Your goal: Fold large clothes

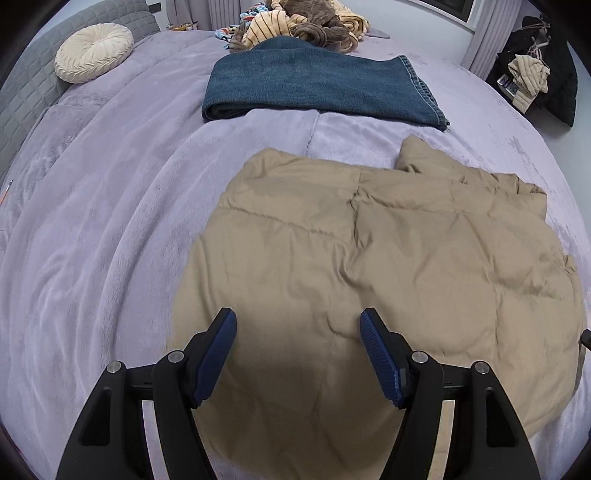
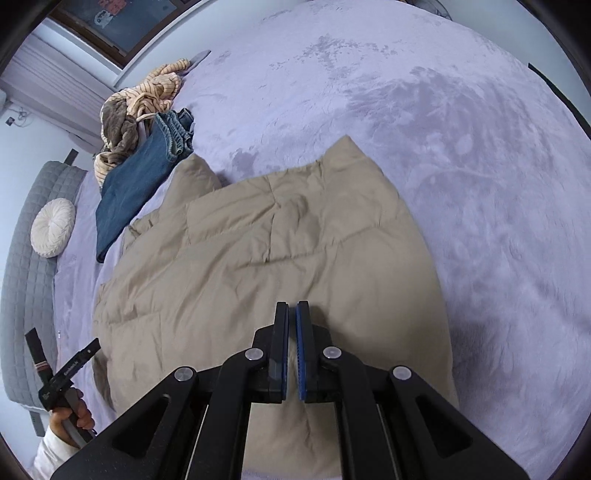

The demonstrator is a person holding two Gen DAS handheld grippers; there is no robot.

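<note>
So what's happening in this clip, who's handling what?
A person with a gripper in each hand is folding clothes on a bed with a lilac cover. A tan padded jacket lies partly folded in front of them. The left gripper hovers over its near edge, jaws wide open and holding nothing. The right gripper is above the jacket with jaws shut; whether it pinches fabric is unclear. Folded jeans lie beyond, next to a heap of unfolded clothes.

A lilac plush bedspread point(image 1: 92, 221) meets a grey quilted headboard point(image 1: 26, 99) below a dark-framed window point(image 2: 110, 26).
</note>
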